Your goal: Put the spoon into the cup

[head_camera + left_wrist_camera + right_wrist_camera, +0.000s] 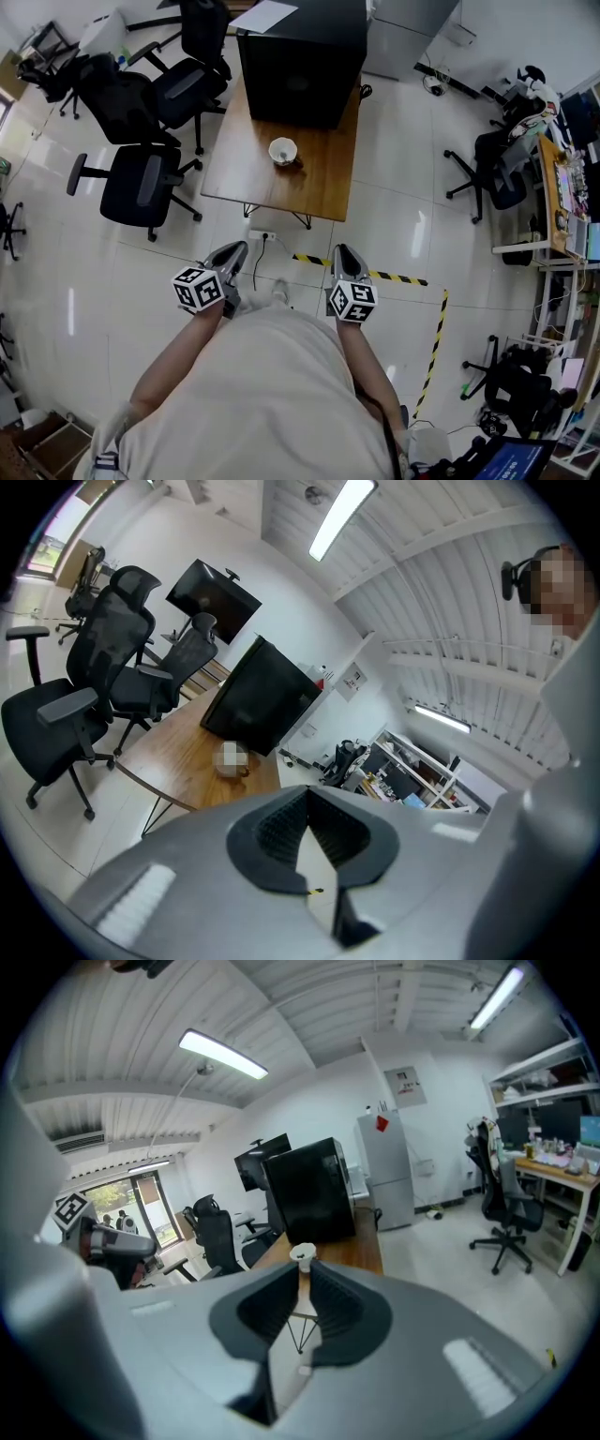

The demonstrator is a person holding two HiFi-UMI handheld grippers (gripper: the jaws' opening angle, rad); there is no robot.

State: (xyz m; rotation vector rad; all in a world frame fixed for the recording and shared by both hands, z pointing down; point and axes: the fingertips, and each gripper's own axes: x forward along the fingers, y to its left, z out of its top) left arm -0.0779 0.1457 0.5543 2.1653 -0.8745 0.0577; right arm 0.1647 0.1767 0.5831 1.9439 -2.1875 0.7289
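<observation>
The cup (283, 150) stands far ahead of me on the wooden table (328, 187), about mid-table and just in front of a black case (300, 61). I cannot pick out the spoon for certain. A small dark thing touches the cup's right side, which may be the spoon or only a handle.

My left gripper (238, 247) and right gripper (340, 251) are held side by side near my body, well apart from the table. Each has its fingers pressed together on nothing.

The trouble I foresee is reaching in with fingers not yet spread, which would nudge the light cup over or push the spoon across the smooth wood. A white socket strip (261, 235) with its cable lies on the floor at the table's near edge and could catch a foot.

I count one cup, one table, one black case and two grippers. There are three black office chairs (141, 183) on the table's left and another off to the right.
</observation>
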